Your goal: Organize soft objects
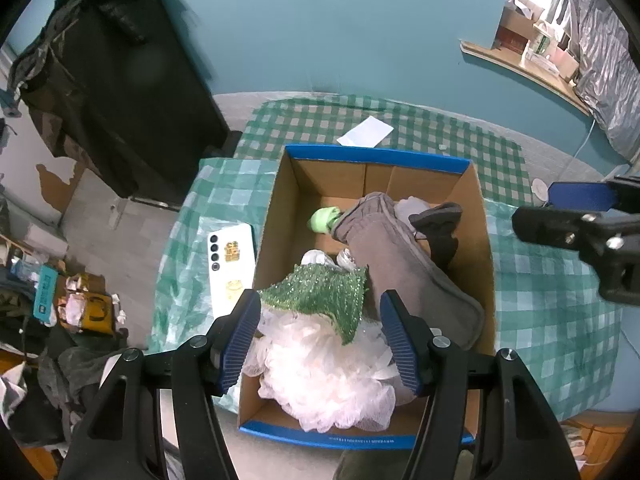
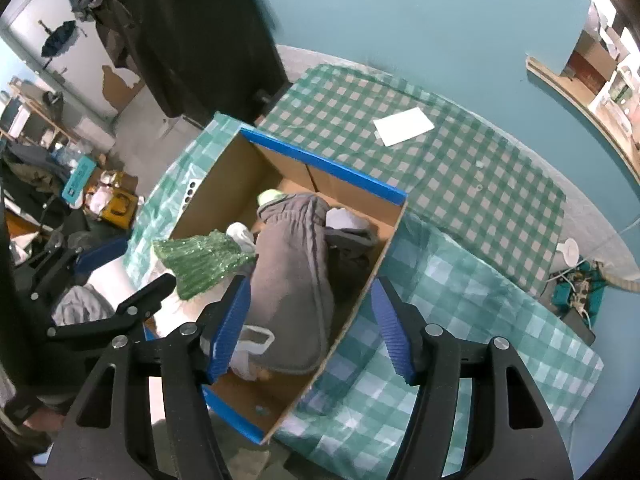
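Above the cardboard box (image 1: 276, 216) of soft items, left gripper (image 1: 320, 336) and right gripper (image 2: 310, 322) are held spread, nothing pinched.

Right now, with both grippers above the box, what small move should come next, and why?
Probably lift both away. The left gripper and right gripper are open and empty, while the green sequined cloth, white mesh pouf and grey garment already lie inside the cardboard box.
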The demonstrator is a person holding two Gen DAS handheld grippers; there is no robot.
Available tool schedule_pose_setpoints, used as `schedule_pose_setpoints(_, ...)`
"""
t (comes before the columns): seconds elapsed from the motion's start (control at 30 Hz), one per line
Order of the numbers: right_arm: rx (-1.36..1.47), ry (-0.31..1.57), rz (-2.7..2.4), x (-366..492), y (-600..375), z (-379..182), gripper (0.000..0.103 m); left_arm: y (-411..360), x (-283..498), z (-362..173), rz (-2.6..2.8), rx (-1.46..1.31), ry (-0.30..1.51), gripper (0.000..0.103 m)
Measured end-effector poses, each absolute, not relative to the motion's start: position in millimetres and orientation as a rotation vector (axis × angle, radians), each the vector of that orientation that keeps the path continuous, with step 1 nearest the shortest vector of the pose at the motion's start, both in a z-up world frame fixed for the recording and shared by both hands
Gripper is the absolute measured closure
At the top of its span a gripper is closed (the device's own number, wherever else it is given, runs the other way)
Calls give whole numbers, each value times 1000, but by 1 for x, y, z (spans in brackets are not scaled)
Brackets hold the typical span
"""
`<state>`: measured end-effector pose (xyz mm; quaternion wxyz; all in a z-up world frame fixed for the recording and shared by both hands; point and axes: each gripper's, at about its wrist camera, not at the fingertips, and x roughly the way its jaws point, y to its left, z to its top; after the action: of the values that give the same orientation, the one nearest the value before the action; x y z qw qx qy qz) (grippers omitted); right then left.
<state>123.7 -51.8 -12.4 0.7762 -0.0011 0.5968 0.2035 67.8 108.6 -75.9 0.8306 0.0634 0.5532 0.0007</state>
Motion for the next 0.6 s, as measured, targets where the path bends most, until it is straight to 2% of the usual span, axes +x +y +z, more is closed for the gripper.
schedule_pose_setpoints(0.33,12,1252,449,109,-75,20,38,92,45,-52,25,137,1161,36)
schedule_pose_setpoints(0.4,13,1245,455,106,-78,25,38,90,40,-47,30,125,1156,28)
schedule_pose_setpoints(0.6,-5,1228,466,97,-90,36,37,77,27,-31,39,117,1139,23)
